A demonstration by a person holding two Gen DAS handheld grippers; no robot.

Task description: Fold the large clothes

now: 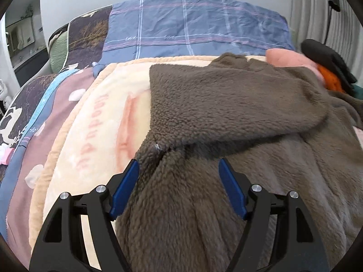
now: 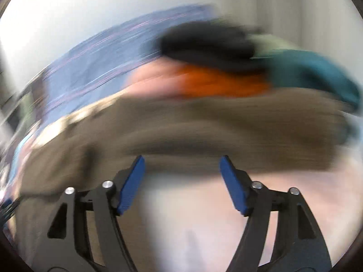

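A large brown fleece garment (image 1: pixel 226 117) lies spread on a cream blanket (image 1: pixel 109 117) on the bed, with one sleeve folded across its body. My left gripper (image 1: pixel 179 167) is open and empty just above the garment near the armpit seam. The right wrist view is heavily motion-blurred. It shows the brown garment (image 2: pixel 204 124) ahead. My right gripper (image 2: pixel 182 165) is open and empty over a pale pink surface (image 2: pixel 295 192) at the garment's near edge.
A blue plaid quilt (image 1: pixel 192 27) covers the head of the bed. A pile of clothes lies at the far right: pink (image 1: pixel 292 60), orange (image 1: pixel 331 79), black (image 1: pixel 326 59), and teal (image 2: pixel 317 72). Curtains (image 1: pixel 313 11) hang at the right. The bed's left edge drops off.
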